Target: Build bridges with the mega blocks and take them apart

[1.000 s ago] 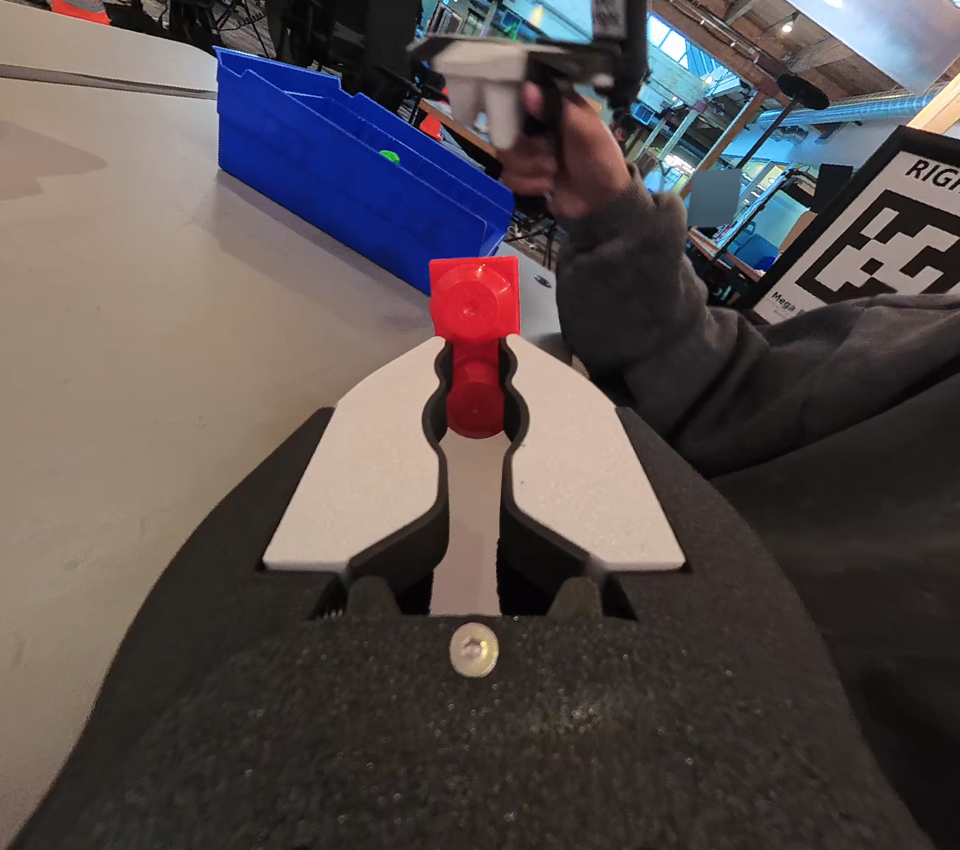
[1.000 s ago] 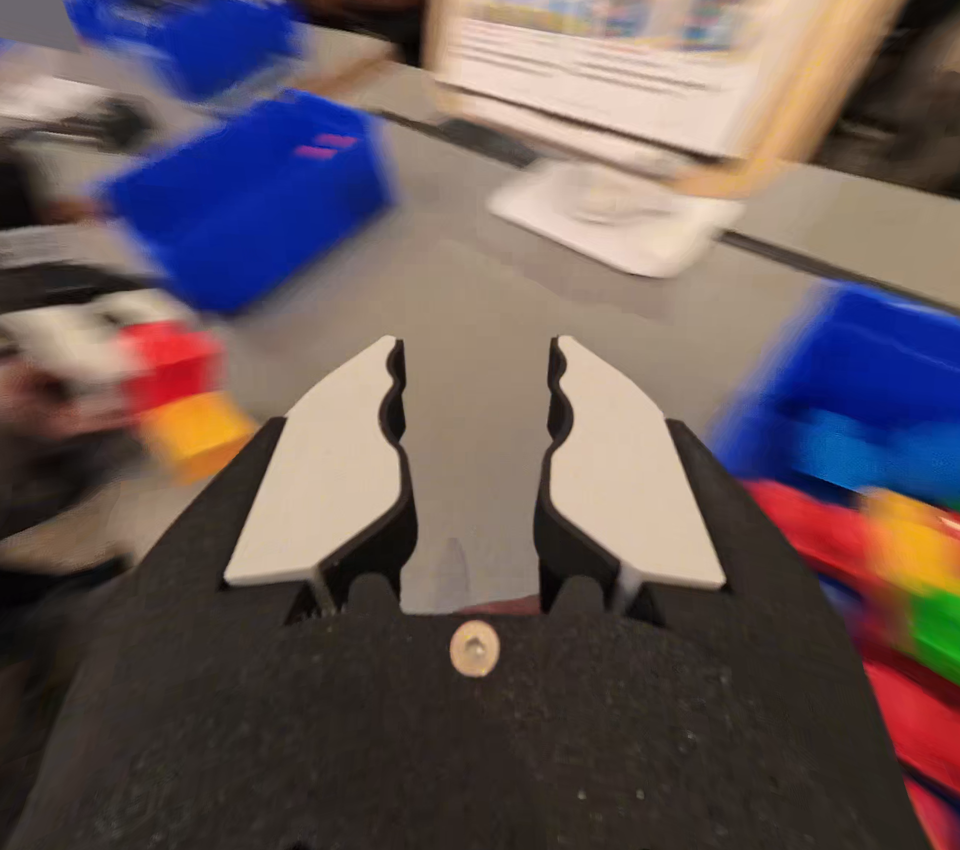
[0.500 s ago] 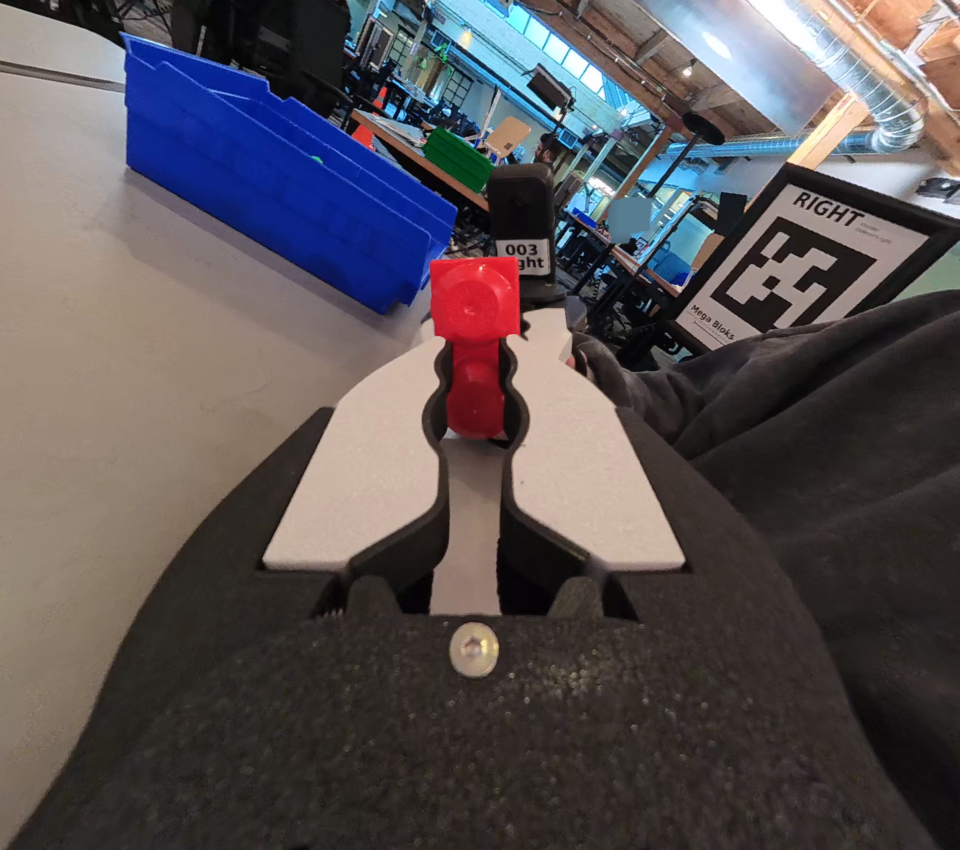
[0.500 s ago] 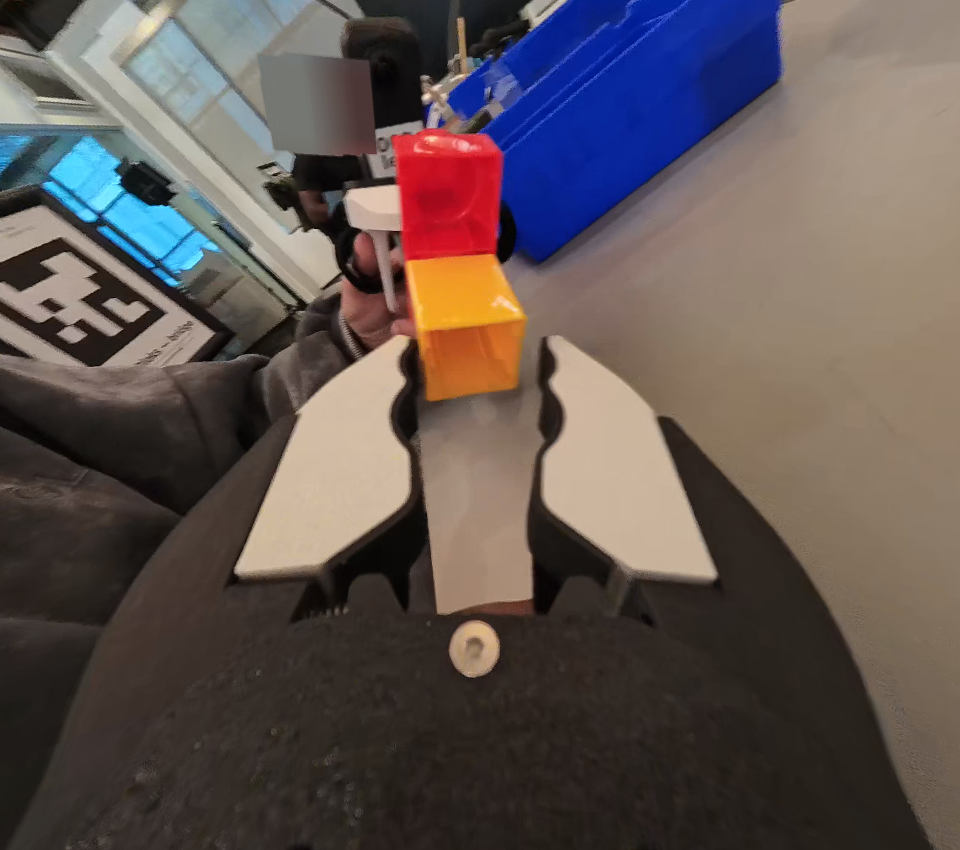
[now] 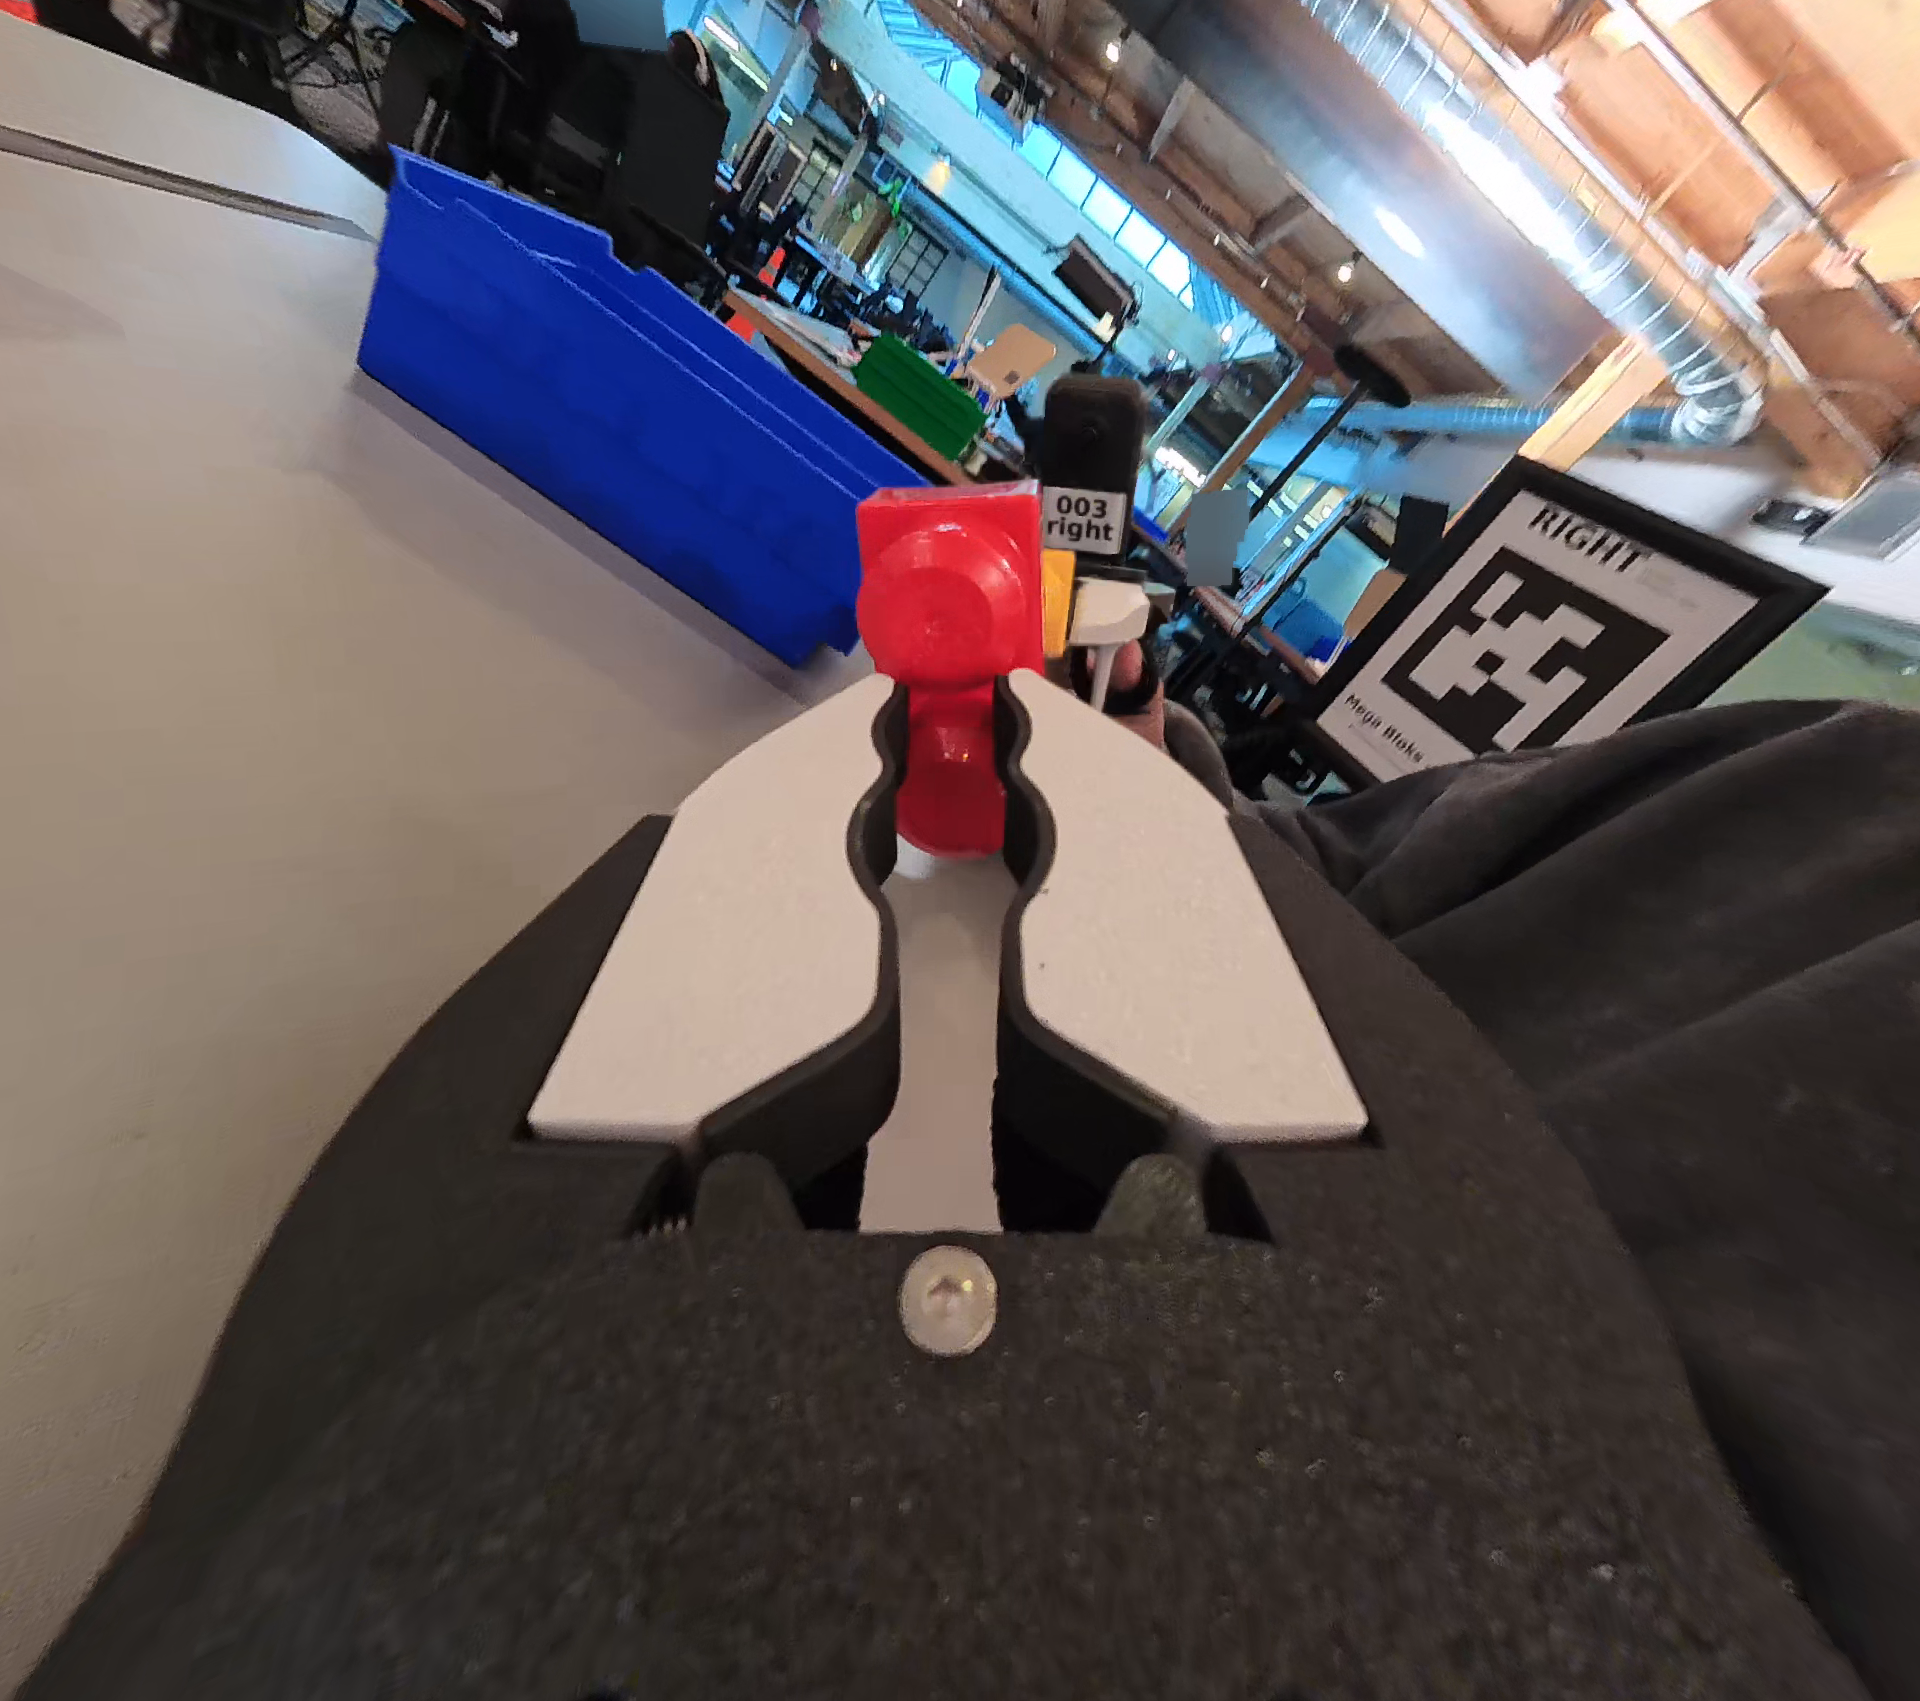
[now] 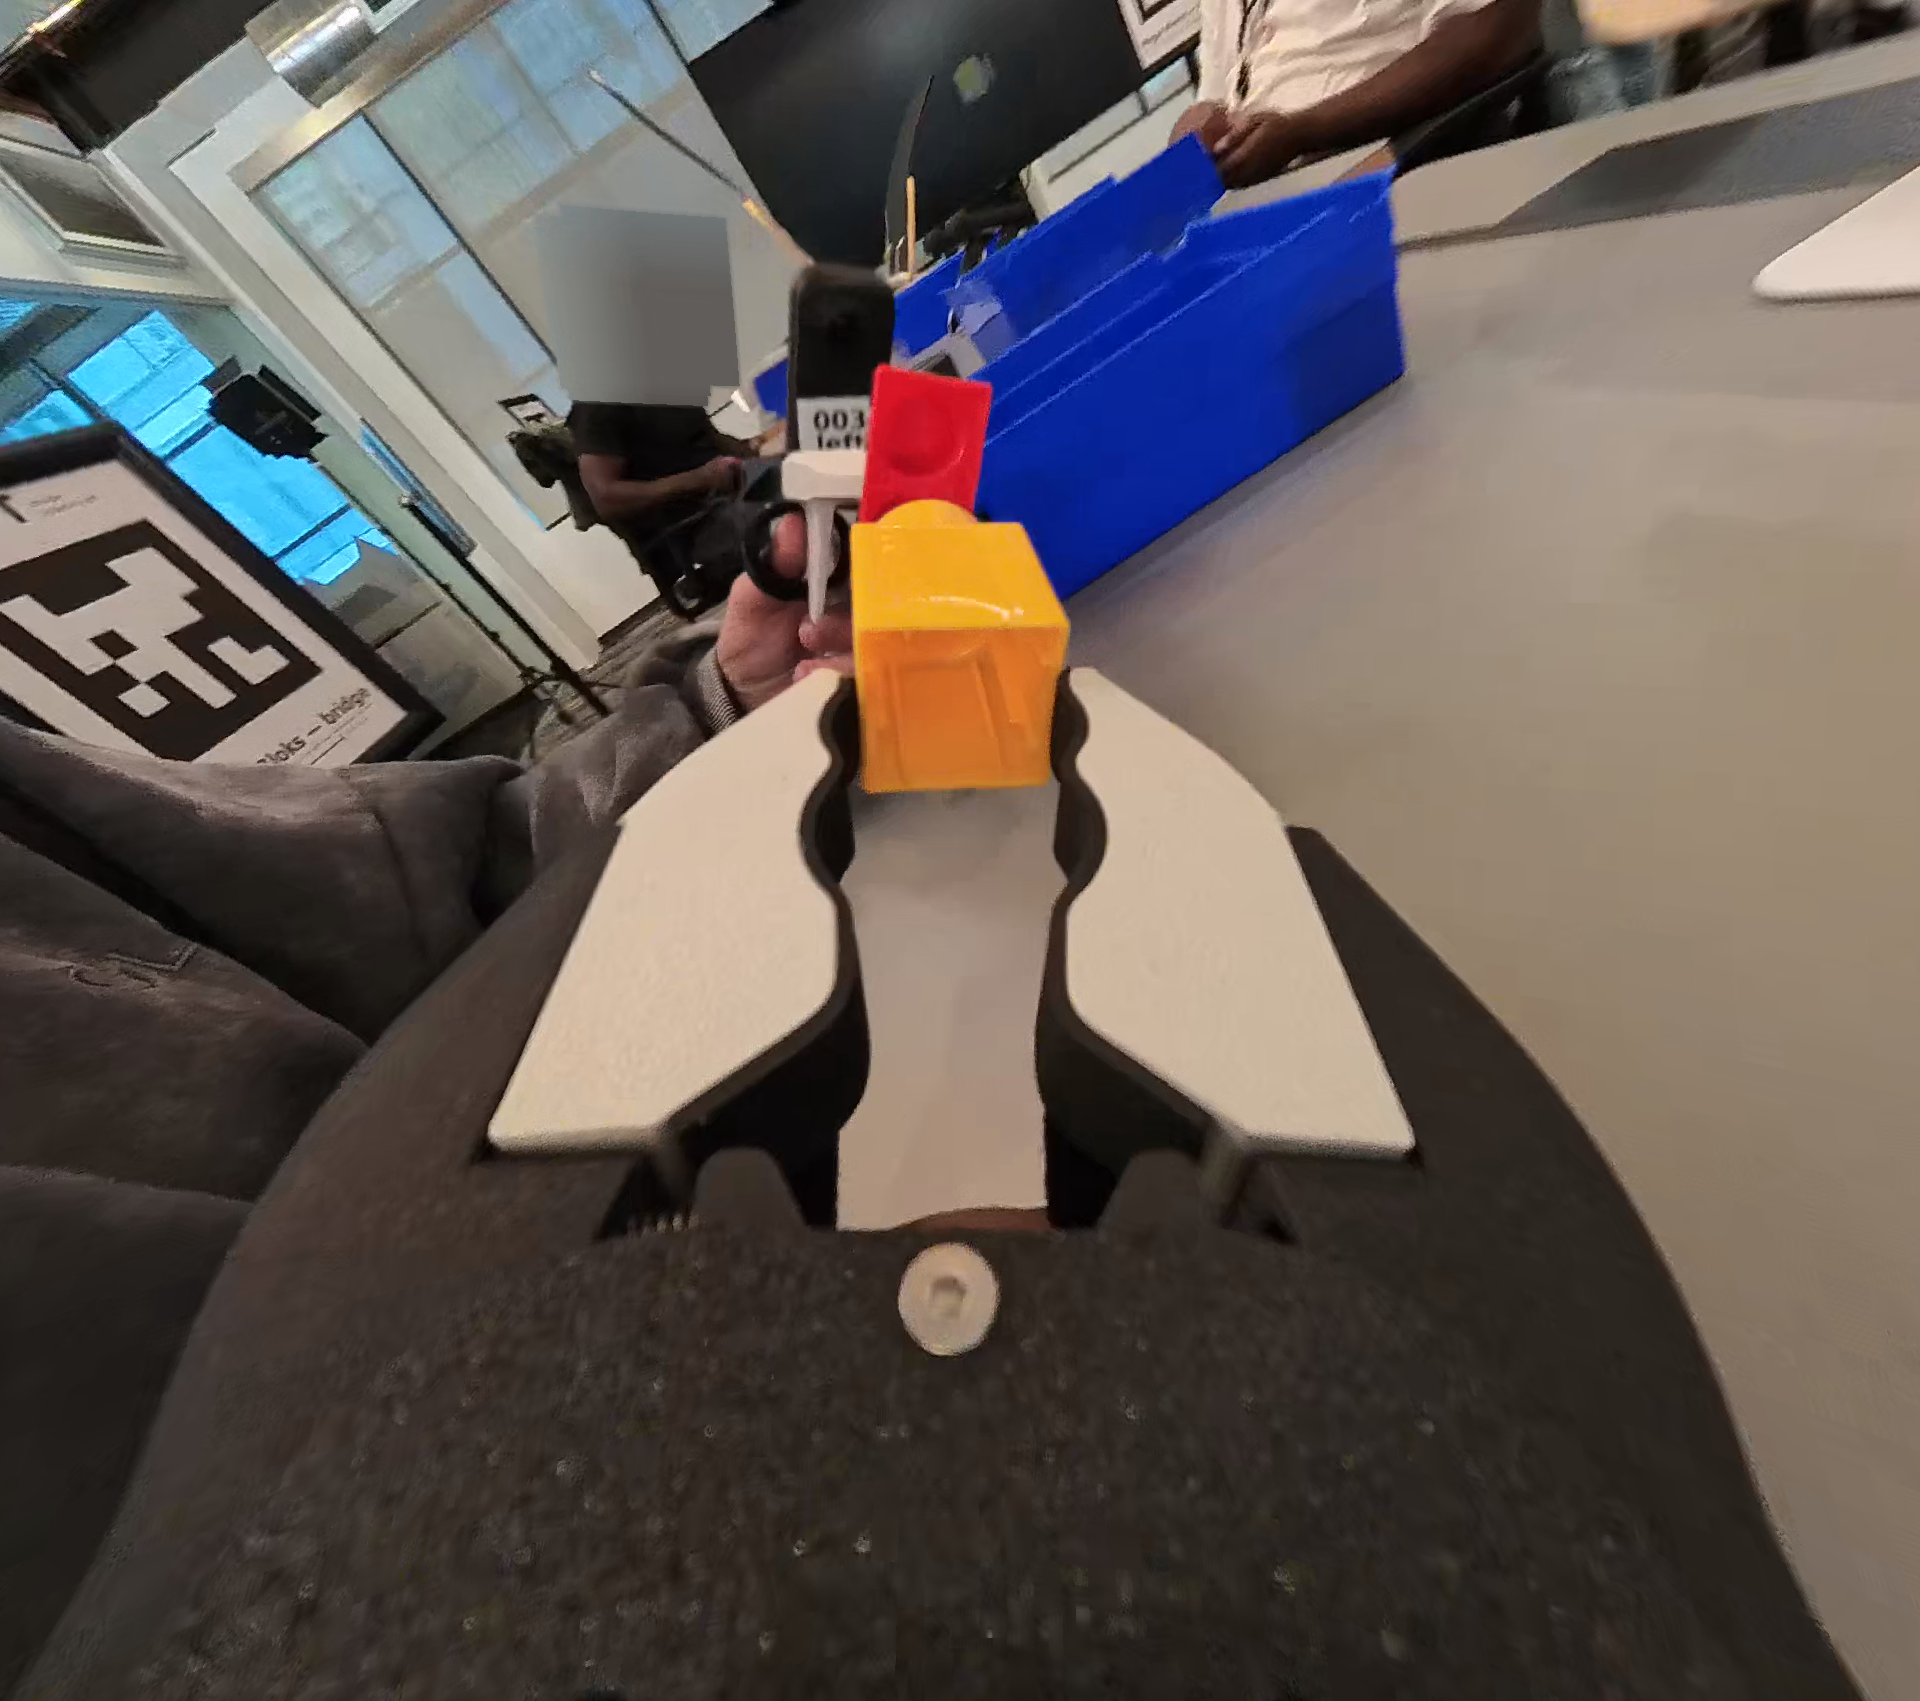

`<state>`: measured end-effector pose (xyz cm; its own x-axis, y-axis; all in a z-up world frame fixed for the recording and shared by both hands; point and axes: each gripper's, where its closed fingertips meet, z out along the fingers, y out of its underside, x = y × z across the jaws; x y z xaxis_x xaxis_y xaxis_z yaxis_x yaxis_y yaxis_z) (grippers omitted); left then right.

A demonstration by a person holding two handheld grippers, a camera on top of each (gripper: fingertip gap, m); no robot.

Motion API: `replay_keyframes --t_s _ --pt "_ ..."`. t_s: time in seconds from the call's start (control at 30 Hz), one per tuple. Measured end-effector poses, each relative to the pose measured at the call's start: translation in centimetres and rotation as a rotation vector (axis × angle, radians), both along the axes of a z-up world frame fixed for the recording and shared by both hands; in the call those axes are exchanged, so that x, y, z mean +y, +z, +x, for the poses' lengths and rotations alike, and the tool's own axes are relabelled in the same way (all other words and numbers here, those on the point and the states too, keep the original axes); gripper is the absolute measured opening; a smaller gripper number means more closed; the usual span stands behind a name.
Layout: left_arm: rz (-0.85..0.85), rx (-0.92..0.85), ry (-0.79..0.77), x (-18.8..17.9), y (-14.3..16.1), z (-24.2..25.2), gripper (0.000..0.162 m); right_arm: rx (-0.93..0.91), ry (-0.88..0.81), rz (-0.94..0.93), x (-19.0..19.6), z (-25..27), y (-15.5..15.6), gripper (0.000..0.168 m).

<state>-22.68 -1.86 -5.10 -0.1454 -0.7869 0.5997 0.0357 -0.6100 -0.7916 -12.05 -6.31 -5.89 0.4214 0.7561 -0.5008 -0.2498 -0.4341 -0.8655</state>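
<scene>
Your left gripper (image 5: 945, 768) clamps the red block (image 5: 948, 602) and your right gripper (image 6: 951, 737) clamps the yellow block (image 6: 954, 675) — joined, above the worktop (image 6: 1558, 612). Likely the take-apart step — pull straight apart.

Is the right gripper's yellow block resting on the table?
No, the yellow block is held off the table between the right gripper's fingers.

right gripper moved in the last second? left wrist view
Yes. It came down from above the blue bin to the red block, and the right gripper now grips the yellow block.
</scene>
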Motion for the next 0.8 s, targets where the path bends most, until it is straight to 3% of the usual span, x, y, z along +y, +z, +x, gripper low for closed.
replay_keyframes --t_s 0.2,0.4,0.57,0.8 --pt "0.017 0.009 0.028 0.4 -0.1 -0.3 0.015 0.003 -0.189 0.095 0.6 7.8 4.2 0.036" --pt "0.094 0.101 0.002 -1.1 -1.2 1.3 0.015 -0.155 -0.462 0.073 1.8 16.3 5.3 0.036" --pt "0.116 0.127 -0.035 -2.3 -1.6 2.3 0.015 -0.460 -0.618 -0.272 2.5 24.7 0.5 0.036" --pt "0.129 0.152 -0.053 -2.9 -2.0 2.8 0.015 -0.811 -0.588 -0.495 5.6 25.3 -6.2 0.036"
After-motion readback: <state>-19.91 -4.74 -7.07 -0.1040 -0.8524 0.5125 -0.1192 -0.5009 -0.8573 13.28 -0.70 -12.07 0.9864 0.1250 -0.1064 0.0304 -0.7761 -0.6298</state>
